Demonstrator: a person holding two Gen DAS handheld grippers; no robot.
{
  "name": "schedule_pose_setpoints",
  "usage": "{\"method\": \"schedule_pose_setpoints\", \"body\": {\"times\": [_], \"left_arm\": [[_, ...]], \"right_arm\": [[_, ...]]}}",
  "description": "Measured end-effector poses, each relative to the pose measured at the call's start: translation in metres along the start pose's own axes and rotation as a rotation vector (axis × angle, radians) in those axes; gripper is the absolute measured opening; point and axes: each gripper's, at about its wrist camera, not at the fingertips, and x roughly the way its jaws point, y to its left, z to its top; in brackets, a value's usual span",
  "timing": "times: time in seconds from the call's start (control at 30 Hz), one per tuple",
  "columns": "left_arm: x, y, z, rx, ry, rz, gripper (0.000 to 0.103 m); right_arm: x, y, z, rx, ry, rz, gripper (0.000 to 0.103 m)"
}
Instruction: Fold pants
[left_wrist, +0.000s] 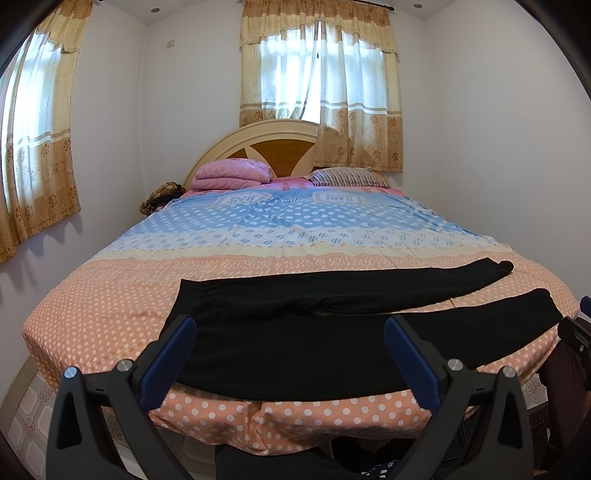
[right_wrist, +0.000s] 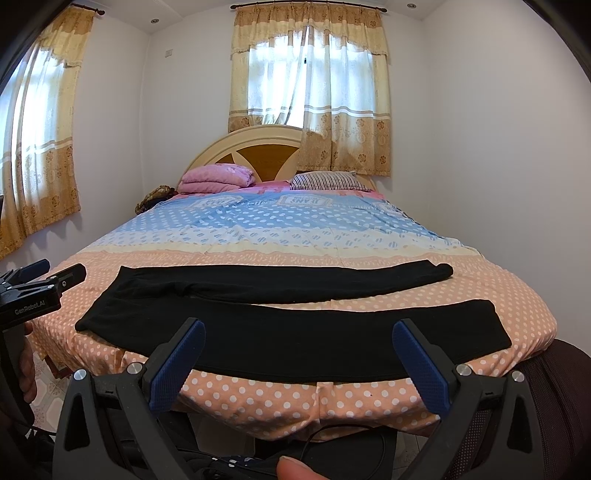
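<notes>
Black pants (right_wrist: 295, 332) spread flat across bed (right_wrist: 258, 229), legs apart, both tongs wide open, empty

The bed (left_wrist: 110, 295) is wearing a polka-dot cover — black pants (left_wrist: 295, 332) are lying spread across its foot edge, while a folded pink blanket (left_wrist: 231, 173) and striped pillow (left_wrist: 347, 176) are sitting by the headboard.

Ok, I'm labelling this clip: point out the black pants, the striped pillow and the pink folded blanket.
black pants (right_wrist: 295, 347), right wrist view, middle of the near leg.
striped pillow (left_wrist: 347, 176), left wrist view, centre of its top.
pink folded blanket (left_wrist: 231, 173), left wrist view, middle of the stack.
</notes>
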Motion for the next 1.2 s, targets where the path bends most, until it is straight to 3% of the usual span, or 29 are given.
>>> {"method": "schedule_pose_setpoints", "body": {"times": [0.67, 0.77, 0.87, 0.93, 1.07, 1.2], "left_arm": [[0.021, 0.006, -0.009, 0.012, 0.034, 0.002, 0.103], [0.044, 0.037, -0.008, -0.013, 0.053, 0.062, 0.103], [0.071, 0.078, -0.003, -0.034, 0.053, 0.188, 0.103], [0.094, 0.107, 0.001, -0.051, 0.083, 0.224, 0.103], [0.148, 0.152, 0.004, -0.089, 0.163, 0.239, 0.103], [0.194, 0.173, 0.004, -0.111, 0.233, 0.214, 0.103]], "right_arm": [[0.018, -0.006, -0.008, -0.011, 0.021, -0.022, 0.102], [0.034, -0.021, -0.012, 0.013, 0.029, -0.010, 0.102], [0.059, -0.034, -0.016, 0.005, 0.065, -0.025, 0.102], [0.077, -0.042, -0.018, -0.006, 0.086, -0.036, 0.102], [0.112, -0.066, -0.018, 0.024, 0.131, -0.070, 0.102], [0.142, -0.086, -0.011, 0.061, 0.163, -0.072, 0.101]]}}
